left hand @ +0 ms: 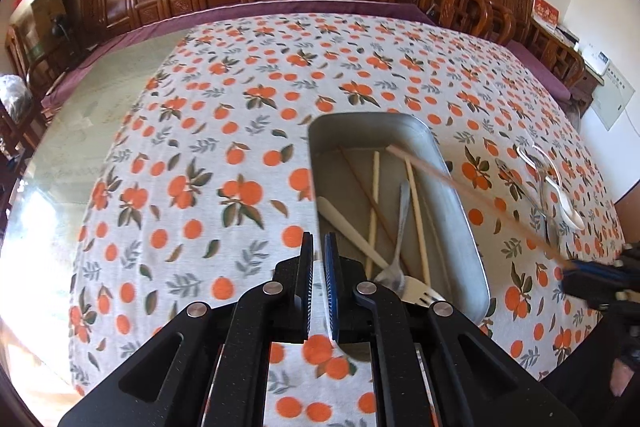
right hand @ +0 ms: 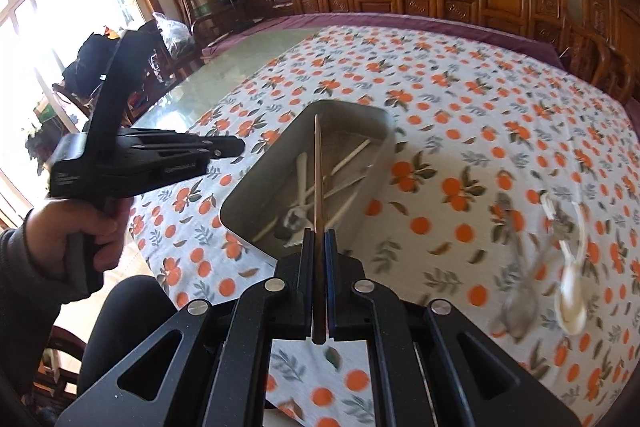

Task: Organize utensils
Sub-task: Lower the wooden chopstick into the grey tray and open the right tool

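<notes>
While my right claw (right hand: 319, 233) pinches a brown chopstick (right hand: 317, 163) between its pads, the stick's far end reaches out above the metal tray (right hand: 382, 151), which sits on the orange-print tablecloth (right hand: 460, 99). From my left wrist view that same chopstick (left hand: 460, 183) slants across the tray's (left hand: 456, 195) right rim, gripped by my right claw (left hand: 576, 265) at the frame's right edge.

My left claw (left hand: 319, 241) has its jaws drawn narrow with nothing between them; only cloth (left hand: 192, 131) and the tray's near corner show through the slit. It hovers off the tray's left side, and in the right wrist view it (right hand: 236, 146) points toward the tray while my left hand (right hand: 80, 227) wraps its handle.

Inside the tray lie pale chopsticks (left hand: 416, 211), a darker stick (left hand: 360, 183), a white spoon handle (left hand: 344, 223), a metal spoon (left hand: 400, 227) and a fork (left hand: 420, 293) with tines at the near end.

Outside the tray, well to its right on the cloth, lie a white ceramic spoon (right hand: 570, 291) and blurred metal utensils (right hand: 520, 291) beside it.
</notes>
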